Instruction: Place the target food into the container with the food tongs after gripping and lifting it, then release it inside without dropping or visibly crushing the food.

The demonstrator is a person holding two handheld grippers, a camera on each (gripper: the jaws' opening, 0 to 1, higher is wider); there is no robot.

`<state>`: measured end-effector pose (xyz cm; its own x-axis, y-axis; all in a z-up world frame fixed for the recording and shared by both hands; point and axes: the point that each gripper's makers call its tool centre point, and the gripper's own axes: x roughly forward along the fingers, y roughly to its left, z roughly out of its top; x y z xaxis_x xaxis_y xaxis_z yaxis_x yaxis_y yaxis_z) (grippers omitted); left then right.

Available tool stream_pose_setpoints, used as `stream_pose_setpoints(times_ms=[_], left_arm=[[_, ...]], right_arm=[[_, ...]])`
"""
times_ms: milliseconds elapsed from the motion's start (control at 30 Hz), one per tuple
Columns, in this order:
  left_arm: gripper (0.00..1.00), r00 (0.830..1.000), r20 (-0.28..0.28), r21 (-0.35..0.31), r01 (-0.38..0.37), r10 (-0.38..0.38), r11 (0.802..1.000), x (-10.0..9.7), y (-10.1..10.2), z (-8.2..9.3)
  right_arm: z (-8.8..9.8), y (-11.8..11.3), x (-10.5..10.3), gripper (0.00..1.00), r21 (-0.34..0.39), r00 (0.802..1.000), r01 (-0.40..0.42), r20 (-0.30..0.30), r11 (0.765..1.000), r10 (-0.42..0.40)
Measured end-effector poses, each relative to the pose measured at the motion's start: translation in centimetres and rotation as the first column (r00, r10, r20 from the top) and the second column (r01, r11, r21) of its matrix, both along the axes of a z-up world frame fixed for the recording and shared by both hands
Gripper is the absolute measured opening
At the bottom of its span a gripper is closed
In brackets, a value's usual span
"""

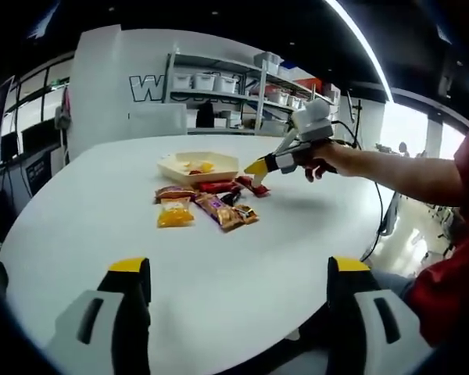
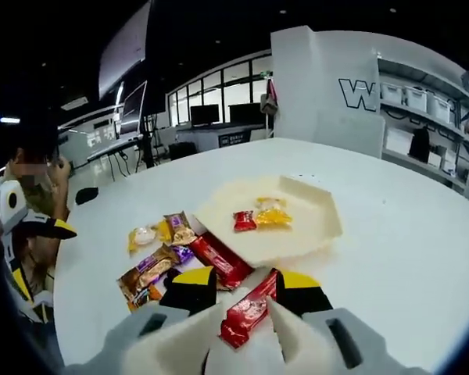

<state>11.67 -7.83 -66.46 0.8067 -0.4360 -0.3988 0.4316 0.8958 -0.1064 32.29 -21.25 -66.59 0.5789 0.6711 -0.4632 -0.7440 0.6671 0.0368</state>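
A red snack packet (image 2: 248, 309) sits between the jaws of my right gripper (image 2: 244, 283), which is shut on it just above the table. From the left gripper view, my right gripper (image 1: 258, 167) is held by a hand, low over the red packet (image 1: 255, 187) at the right end of the snack pile. The cream tray (image 2: 316, 215) lies just beyond and holds a small red packet (image 2: 245, 220) and a yellow one (image 2: 272, 216). My left gripper (image 1: 238, 273) hangs open and empty over the near part of the white table (image 1: 102, 211), far short of the tray (image 1: 221, 167).
Several loose snacks lie beside the tray: a long red bar (image 2: 219, 258), brown packets (image 2: 150, 271), an orange-yellow one (image 1: 175, 214). Shelving with white bins (image 1: 219, 82) stands beyond the table. A person's arm (image 1: 406, 173) reaches in from the right. My left gripper (image 2: 31, 225) appears at the far left.
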Motion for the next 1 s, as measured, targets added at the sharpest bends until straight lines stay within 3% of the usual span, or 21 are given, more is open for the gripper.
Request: stream_pose_setpoints(times_ms=[400, 667, 767, 1000], left_arm=[[0.91, 1.0, -0.007, 0.004, 0.022, -0.022, 1.0, -0.2, -0.7, -0.4], [0.9, 1.0, -0.005, 0.003, 0.025, -0.025, 1.0, -0.1, -0.8, -0.3], [0.9, 1.0, -0.005, 0.004, 0.024, -0.024, 1.0, -0.2, -0.9, -0.3], [0.9, 1.0, -0.004, 0.007, 0.018, -0.018, 1.0, -0.2, -0.7, -0.1]], right_arm=[[0.0, -1.6, -0.2, 0.25, -0.029, 1.0, 0.012, 0.016, 1.0, -0.011], [0.3, -3.4, 0.8, 0.25, -0.017, 0.997, 0.072, 0.011, 0.997, -0.072], [0.8, -2.9, 0.9, 0.26, 0.017, 0.997, 0.073, 0.001, 0.997, -0.073], [0.7, -1.3, 1.5, 0.26, 0.015, 0.998, 0.054, 0.014, 0.998, -0.054]])
